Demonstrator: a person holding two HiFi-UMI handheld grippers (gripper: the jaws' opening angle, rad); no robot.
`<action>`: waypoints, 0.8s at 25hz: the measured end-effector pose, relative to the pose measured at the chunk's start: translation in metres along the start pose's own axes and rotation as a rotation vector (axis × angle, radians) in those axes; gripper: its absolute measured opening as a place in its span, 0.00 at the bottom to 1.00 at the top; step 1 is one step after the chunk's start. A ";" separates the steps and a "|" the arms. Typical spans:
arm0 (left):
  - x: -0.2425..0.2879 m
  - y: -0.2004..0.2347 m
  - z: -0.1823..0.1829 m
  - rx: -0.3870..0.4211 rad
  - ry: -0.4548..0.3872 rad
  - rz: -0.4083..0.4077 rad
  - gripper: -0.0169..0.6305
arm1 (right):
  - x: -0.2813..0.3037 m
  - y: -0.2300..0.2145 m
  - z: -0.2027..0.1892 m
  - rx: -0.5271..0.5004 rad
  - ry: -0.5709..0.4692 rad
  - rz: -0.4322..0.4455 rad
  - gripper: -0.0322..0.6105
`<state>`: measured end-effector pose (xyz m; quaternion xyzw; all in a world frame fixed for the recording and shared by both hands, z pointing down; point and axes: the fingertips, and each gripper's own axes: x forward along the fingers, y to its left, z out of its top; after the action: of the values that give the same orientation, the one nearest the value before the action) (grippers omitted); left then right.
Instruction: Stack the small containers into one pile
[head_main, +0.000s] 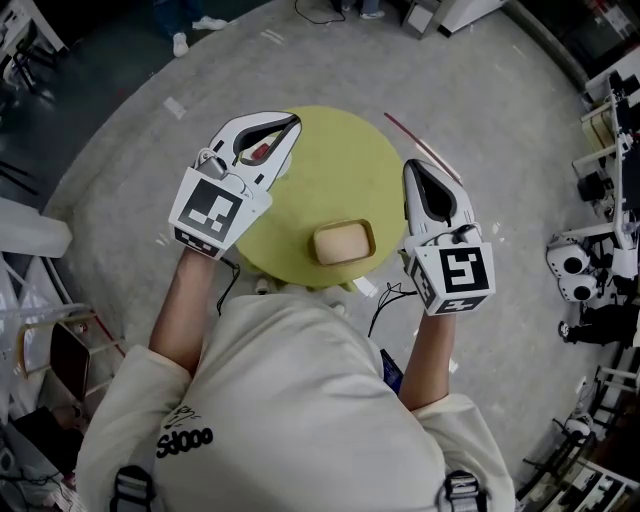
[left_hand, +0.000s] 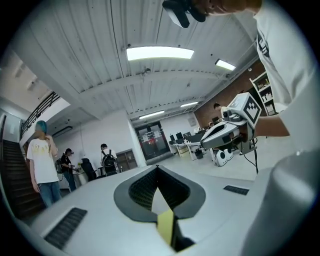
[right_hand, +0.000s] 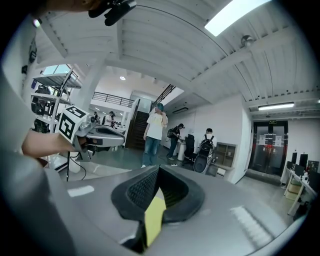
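Resting on table: the small beige rounded-square plastic containers (head_main: 344, 242) are seen as what appears to be one nested pile, near the front edge of the round yellow-green table (head_main: 330, 150); the stacking is judged done.
Left gripper: the white hand-held left gripper (head_main: 290, 125) is held with its jaws pressed together on nothing, over the table's left rim.
Right gripper: the white hand-held right gripper (head_main: 411, 167) is likewise closed and empty, at the right rim.
Pose: both are pointed level and away from the body on raised forearms, well apart from the pile, so that it is left untouched.
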<state>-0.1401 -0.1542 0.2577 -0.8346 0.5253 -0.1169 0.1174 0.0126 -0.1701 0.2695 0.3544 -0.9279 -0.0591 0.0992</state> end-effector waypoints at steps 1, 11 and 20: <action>0.000 -0.001 0.001 0.005 0.001 -0.003 0.04 | 0.000 0.000 -0.001 0.003 0.004 -0.002 0.06; 0.003 -0.011 -0.006 -0.011 0.018 -0.029 0.04 | -0.004 0.002 -0.009 0.009 0.022 -0.005 0.06; 0.002 -0.017 -0.011 -0.026 0.032 -0.045 0.04 | -0.003 0.007 -0.011 0.003 0.036 0.002 0.06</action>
<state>-0.1286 -0.1497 0.2740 -0.8457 0.5097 -0.1257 0.0955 0.0130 -0.1633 0.2807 0.3545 -0.9265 -0.0511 0.1154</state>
